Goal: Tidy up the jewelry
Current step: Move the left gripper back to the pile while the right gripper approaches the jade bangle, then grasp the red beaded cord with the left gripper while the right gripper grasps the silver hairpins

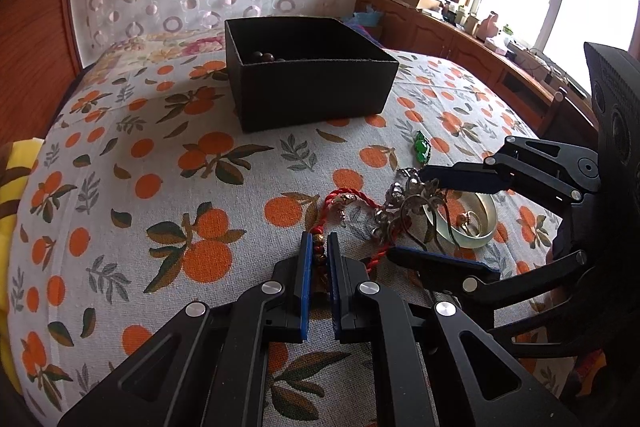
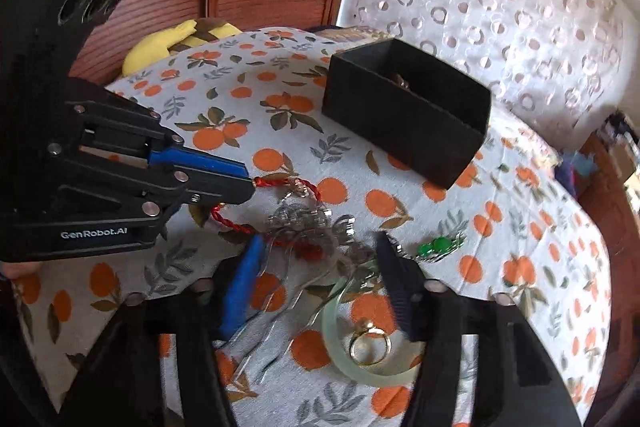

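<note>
- Left wrist view: the left gripper [image 1: 319,241] is clenched on the beaded end of a red cord bracelet [image 1: 347,201], whose small brown and gold beads sit pinched between the blue pads [image 1: 306,267]. From there the cord loops away over the orange-print bedspread [image 1: 140,167].
- Same view: the right gripper [image 1: 408,215] reaches in from the right edge with jaws spread wide, one finger on each side of a tangle of silver jewelry [image 1: 404,205]. A pale green bangle [image 1: 486,223] lies just behind the tangle with a gold ring [image 1: 468,219] inside it. A green pendant [image 1: 422,147] rests nearer the black box [image 1: 316,91], which stands farther up the bed and holds dark beads [image 1: 266,57].
- Right wrist view: the right gripper [image 2: 320,247], released, straddles the silver tangle [image 2: 308,223]; the bangle [image 2: 340,347] and ring [image 2: 370,347] lie low between its fingers, the bangle touching the right one.
- Same view: the left gripper [image 2: 250,185] comes from the left edge, closed on the red cord [image 2: 304,187]. The green pendant [image 2: 436,247] lies just right of the right finger, and the black box [image 2: 404,131] is well beyond.
</note>
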Demonstrator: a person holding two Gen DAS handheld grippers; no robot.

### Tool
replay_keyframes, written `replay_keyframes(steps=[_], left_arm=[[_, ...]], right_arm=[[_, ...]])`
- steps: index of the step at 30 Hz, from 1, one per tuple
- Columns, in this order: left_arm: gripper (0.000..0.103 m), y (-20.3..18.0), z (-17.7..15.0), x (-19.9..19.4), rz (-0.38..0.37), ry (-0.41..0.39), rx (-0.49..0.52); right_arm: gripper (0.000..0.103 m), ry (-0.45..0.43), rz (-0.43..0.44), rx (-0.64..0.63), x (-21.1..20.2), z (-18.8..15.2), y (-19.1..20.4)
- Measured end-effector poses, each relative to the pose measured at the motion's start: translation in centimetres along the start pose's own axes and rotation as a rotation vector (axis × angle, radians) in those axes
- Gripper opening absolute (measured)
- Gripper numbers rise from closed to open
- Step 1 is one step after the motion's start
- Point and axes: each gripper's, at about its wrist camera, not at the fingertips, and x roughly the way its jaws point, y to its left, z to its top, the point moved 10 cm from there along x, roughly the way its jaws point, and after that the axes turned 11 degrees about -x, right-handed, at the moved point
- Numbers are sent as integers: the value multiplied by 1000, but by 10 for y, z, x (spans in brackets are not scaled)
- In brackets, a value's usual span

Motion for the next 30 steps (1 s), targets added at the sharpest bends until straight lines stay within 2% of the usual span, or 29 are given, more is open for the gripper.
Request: replay_keyframes(steps=[10,14,22,30], left_arm=[[7,0,1,0,0,0,-2],[6,0,1,0,6,-4,-2],[6,-7,14,-14,-19,-53,-11],[6,-16,41,-37,-38,-126,-6]], right_arm=[[57,-30,21,77,-11,-8,-13],[57,-44,3,83,-16,-9,-18],[57,-78,-7,107,-29,-6,-30],[57,-101,-28,131,-39,1,-48]])
